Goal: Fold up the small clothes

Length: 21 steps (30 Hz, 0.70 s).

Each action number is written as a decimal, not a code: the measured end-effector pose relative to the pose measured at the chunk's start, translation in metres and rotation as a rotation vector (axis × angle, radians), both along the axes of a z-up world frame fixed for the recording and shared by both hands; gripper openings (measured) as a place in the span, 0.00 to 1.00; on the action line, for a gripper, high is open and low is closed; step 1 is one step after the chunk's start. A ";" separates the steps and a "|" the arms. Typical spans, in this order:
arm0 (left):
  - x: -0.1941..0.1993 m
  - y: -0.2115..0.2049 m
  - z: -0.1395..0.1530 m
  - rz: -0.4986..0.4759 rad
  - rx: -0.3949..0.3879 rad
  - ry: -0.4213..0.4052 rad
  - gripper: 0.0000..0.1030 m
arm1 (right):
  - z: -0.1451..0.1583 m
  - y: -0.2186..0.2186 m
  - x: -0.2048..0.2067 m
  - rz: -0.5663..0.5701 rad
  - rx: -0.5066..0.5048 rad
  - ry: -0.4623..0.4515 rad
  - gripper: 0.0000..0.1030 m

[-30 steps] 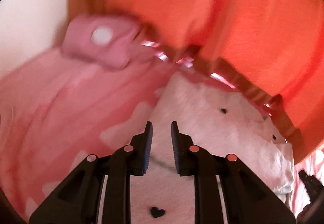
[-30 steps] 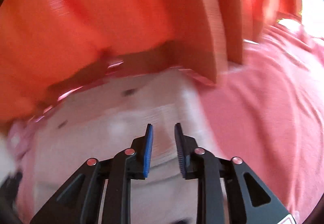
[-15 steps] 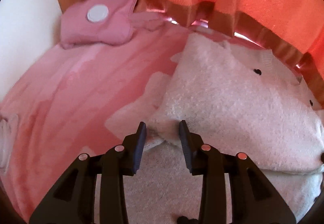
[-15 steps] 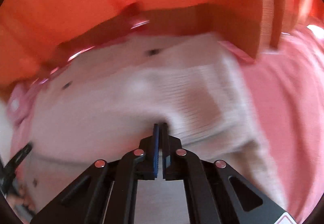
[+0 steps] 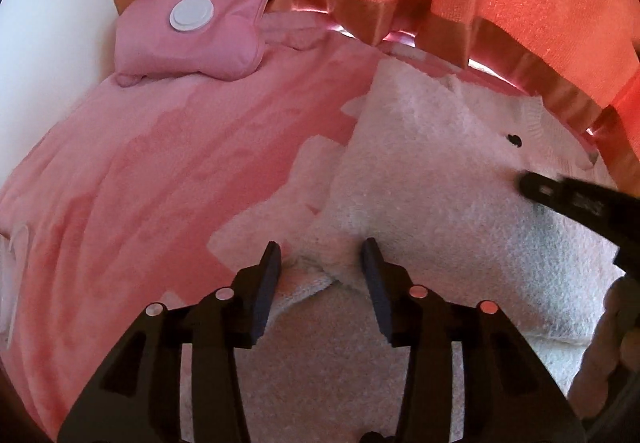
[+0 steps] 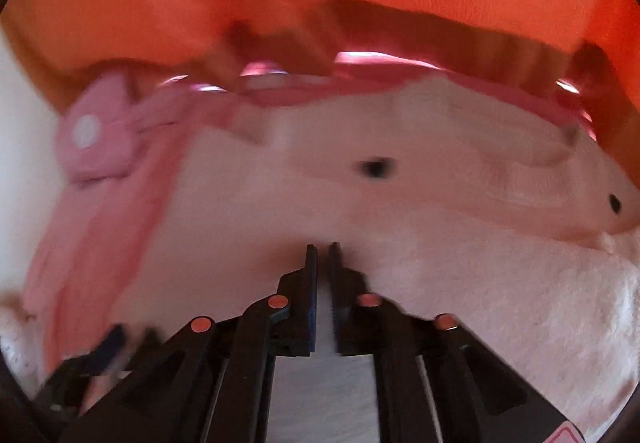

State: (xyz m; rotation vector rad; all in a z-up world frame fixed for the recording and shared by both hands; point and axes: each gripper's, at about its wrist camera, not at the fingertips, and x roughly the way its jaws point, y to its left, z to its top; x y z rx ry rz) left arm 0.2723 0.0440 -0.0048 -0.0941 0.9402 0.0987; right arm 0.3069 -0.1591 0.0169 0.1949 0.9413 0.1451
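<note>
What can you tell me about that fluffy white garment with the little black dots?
The white garment looks like soft, fuzzy knit with small black marks and a ribbed edge. It lies folded over itself on a pink blanket. The open left gripper straddles its folded corner; the right gripper seems to be pinching a fold.

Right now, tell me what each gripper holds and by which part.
Right gripper is shut on the white garment, pinching its folded edge. Left gripper is open around a fold and holds nothing.

I saw the fuzzy white garment point(image 5: 432, 179) with small black spots lying folded over on itself on the pink bedding, its folded edge nearest me.
</note>
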 end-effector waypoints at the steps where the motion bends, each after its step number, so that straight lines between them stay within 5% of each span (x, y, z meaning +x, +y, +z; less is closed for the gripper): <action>1: 0.000 0.001 0.000 0.000 -0.006 0.002 0.41 | 0.000 -0.025 -0.007 -0.039 0.028 -0.004 0.00; 6: 0.000 0.001 0.000 0.010 -0.012 0.004 0.41 | 0.013 -0.176 -0.091 -0.394 -0.008 -0.029 0.00; 7: 0.000 0.000 0.000 0.013 -0.007 0.004 0.41 | 0.018 -0.189 -0.105 -0.417 0.003 -0.043 0.13; 8: 0.000 -0.001 0.000 0.015 -0.003 0.004 0.41 | 0.027 -0.198 -0.125 -0.432 0.016 -0.067 0.14; 12: -0.002 -0.005 0.000 0.014 0.031 -0.004 0.41 | 0.033 -0.175 -0.160 -0.318 -0.022 -0.107 0.14; 15: -0.003 -0.008 0.000 0.010 0.050 -0.009 0.41 | -0.010 -0.176 -0.154 -0.333 -0.118 -0.004 0.10; 18: -0.004 -0.010 0.000 0.006 0.065 -0.013 0.41 | -0.004 -0.190 -0.155 -0.400 -0.029 -0.019 0.08; 21: -0.003 -0.011 0.000 0.005 0.075 -0.014 0.41 | 0.011 -0.194 -0.157 -0.415 -0.004 -0.090 0.19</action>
